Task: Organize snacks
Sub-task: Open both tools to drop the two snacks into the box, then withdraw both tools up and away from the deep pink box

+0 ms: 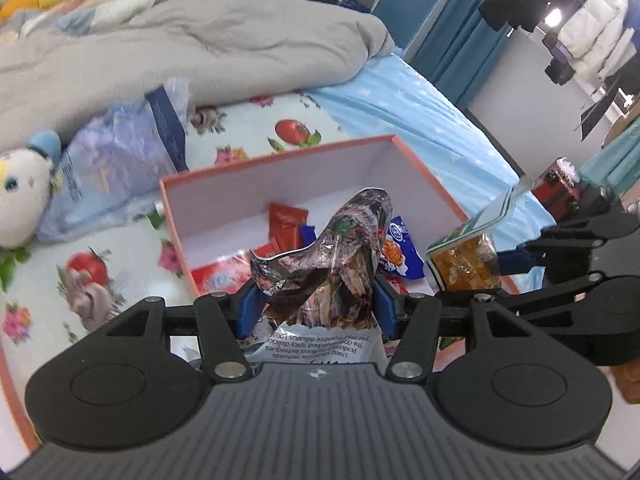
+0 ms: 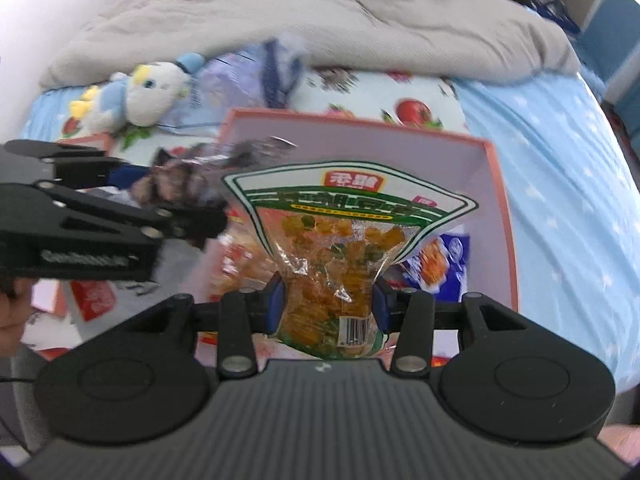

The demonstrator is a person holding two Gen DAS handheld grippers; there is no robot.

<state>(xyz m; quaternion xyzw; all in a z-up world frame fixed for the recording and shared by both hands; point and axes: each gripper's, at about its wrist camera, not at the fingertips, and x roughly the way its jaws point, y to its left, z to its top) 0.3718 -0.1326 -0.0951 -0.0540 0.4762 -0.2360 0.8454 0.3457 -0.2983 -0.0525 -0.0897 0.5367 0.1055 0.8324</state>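
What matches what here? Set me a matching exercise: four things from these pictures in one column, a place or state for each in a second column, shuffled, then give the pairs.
Things:
1. dark foil snack bag
2. clear bag of orange snacks
3. red packet
4. plush toy

Places or states:
A. lying inside the pink-rimmed box
B. lying on the bed beside the grey blanket
C. clamped in the right gripper
D. clamped in the left gripper

Pairs: 1-D, 2-C, 3-A, 4-B
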